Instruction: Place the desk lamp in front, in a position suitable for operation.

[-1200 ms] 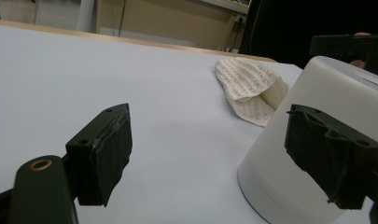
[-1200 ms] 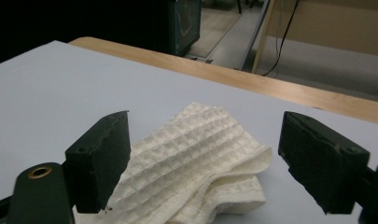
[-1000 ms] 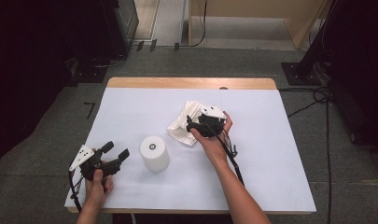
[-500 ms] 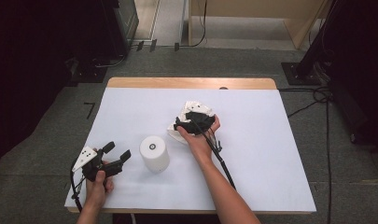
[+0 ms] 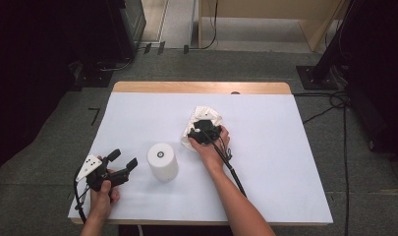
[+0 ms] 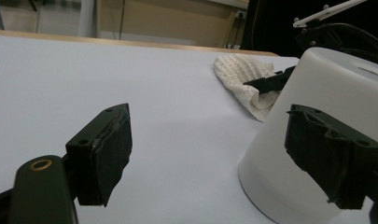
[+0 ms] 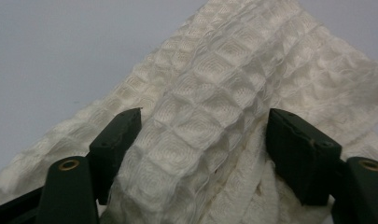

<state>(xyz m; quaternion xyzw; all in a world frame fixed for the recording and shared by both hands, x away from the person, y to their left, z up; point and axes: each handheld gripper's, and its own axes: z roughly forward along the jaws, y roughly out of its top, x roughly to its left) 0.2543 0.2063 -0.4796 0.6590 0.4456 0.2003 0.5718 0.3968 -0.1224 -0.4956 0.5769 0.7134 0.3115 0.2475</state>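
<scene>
A crumpled white waffle-weave cloth lies mid-table, right of centre. My right gripper points down into its near edge. In the right gripper view a raised fold of the cloth sits between the two jaws of the right gripper, which have just been closing and still stand apart. A white cylinder stands upright near the table's front. My left gripper rests left of it, jaws apart with nothing between them. In the left gripper view the cylinder is behind the right jaw of the left gripper, with the cloth beyond.
The table has a white top with a wooden strip along its far edge. Grey floor, dark equipment and cables surround it. A cable trails from the right gripper along the forearm.
My right gripper has moved left and down from the cloth's right side onto its near-left edge. The left gripper and the cylinder have stayed where they were.
</scene>
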